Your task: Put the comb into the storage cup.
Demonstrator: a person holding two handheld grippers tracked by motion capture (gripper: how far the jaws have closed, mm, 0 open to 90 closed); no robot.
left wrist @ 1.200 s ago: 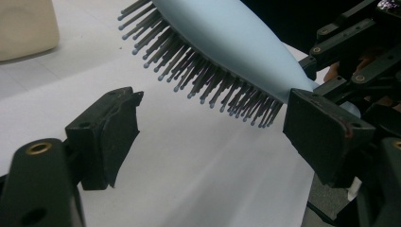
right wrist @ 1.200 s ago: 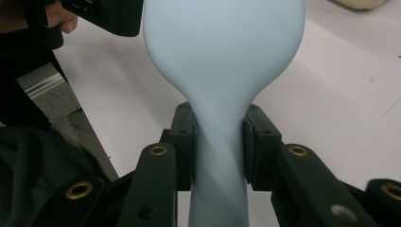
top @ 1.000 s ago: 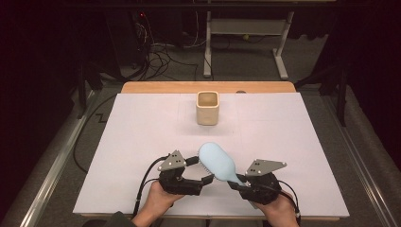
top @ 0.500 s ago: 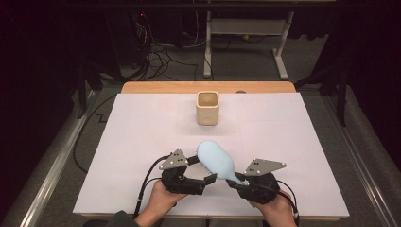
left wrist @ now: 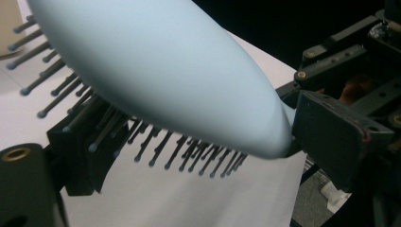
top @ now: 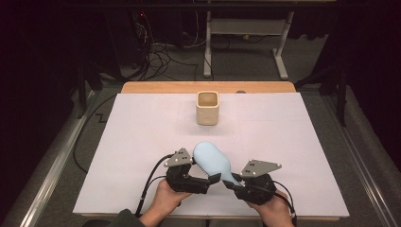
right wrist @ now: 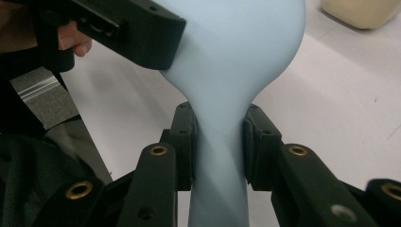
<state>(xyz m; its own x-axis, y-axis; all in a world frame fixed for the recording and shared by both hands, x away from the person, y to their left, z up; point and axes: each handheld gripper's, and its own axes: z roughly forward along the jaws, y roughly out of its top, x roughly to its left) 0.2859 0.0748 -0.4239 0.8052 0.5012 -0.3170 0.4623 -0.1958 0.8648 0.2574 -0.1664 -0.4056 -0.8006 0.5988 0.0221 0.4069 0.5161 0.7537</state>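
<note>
Shifted slightly: left gripper (top: 213, 180) and pale blue plastic hairbrush (top: 213, 161), both a little toward the lower left of the high view against the earlier frames; right gripper (top: 230, 183) unmoved.

Right gripper: jaws pressed on the hairbrush's narrow handle, one pad on each side, seen in the right gripper view (right wrist: 218, 144).

Left gripper: one jaw lies under the brush head among the dark bristles in the left gripper view (left wrist: 151, 142); whether its jaws pinch the head cannot be told.

Hairbrush: lower centre of the high view, between the two grippers, head up and left, handle down and right, smooth back upward, above the white table cover (top: 142, 142).

Cream square cup (top: 207, 108): upper centre of the high view, upright, well apart from the brush; its inside looks bare. Its base edges the upper right of the right gripper view.

Bristles are visible from the left gripper view; the handle grip from the right gripper view.
</note>
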